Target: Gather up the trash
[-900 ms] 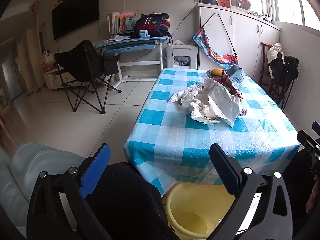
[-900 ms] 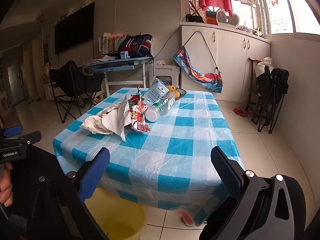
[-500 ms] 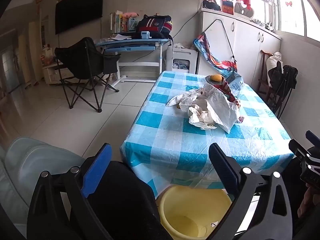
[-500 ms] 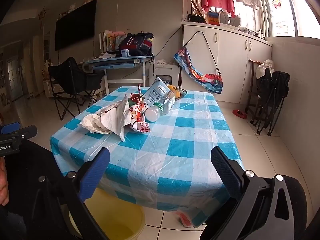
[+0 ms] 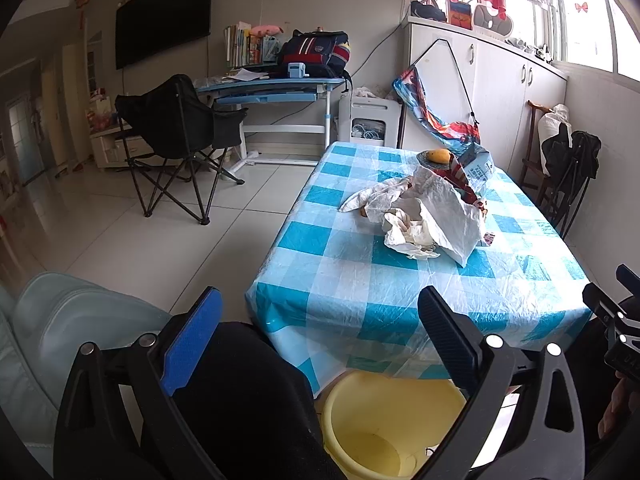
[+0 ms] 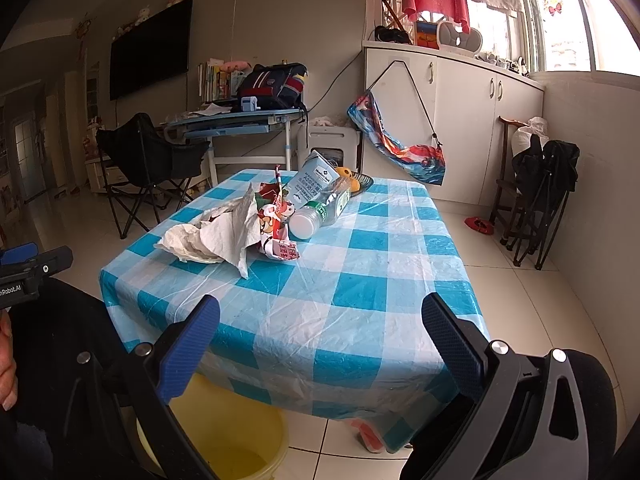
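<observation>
The yellow bucket [image 5: 384, 424] stands on the floor tiles under the near edge of the worktop [image 5: 360, 288], partly behind the left tool [image 5: 320, 344]; what shows of its inside looks bare. That tool is released, its blue and black pads spread wide with nothing between them, aimed down over the bucket and the checked blue and white cloth.

On the worktop the trash sits in one heap, toward the far half. Leftmost in the right wrist view lies the crumpled white paper [image 6: 216, 236], spread flat, its long side running across the cloth. Just right of it, touching, is a crushed red and white wrapper [image 6: 276, 228], and a red straw [image 6: 277, 174] pokes up behind it. Next comes a plastic bottle [image 6: 320, 212] lying on its side, white cap end toward the camera, long axis running away toward the far edge. A pale blue carton [image 6: 314, 178] leans tilted behind the bottle. Farther right a dark dish [image 6: 362, 182] holds yellow fruit [image 6: 346, 172].

The right tool [image 6: 320, 344] is also released, pads wide apart and empty, hanging short of the near edge.

Compared with a moment ago, both views sit slightly higher: more of the cloth shows in the left view, and the heap lies untouched.
</observation>
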The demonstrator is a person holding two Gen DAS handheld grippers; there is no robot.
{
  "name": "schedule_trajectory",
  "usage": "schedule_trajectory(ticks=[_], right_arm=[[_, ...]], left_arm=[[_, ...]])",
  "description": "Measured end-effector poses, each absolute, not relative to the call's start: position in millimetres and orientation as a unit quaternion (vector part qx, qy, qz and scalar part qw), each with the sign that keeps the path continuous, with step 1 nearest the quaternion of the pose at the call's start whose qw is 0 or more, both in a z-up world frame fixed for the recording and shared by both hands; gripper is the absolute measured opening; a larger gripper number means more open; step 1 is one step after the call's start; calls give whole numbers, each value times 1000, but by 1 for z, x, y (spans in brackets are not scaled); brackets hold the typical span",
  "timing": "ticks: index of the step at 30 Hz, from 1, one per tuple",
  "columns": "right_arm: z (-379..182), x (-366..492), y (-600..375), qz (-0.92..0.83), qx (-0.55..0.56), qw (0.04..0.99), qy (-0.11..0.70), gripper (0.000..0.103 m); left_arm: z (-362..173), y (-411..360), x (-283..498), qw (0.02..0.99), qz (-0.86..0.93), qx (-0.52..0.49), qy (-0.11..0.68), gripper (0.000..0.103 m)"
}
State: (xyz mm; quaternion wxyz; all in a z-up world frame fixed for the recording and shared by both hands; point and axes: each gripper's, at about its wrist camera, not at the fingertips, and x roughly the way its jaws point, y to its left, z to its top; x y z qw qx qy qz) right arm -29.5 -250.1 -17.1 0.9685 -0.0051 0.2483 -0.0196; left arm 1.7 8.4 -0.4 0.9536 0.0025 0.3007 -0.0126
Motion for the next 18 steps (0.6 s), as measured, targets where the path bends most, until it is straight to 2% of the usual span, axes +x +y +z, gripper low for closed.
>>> schedule_trajectory(ticks=[18], right_arm=[[-17,-29,-249,-20,-5,968,249,97]], left_arm=[[-1,7,2,953,-12,8,301,96]])
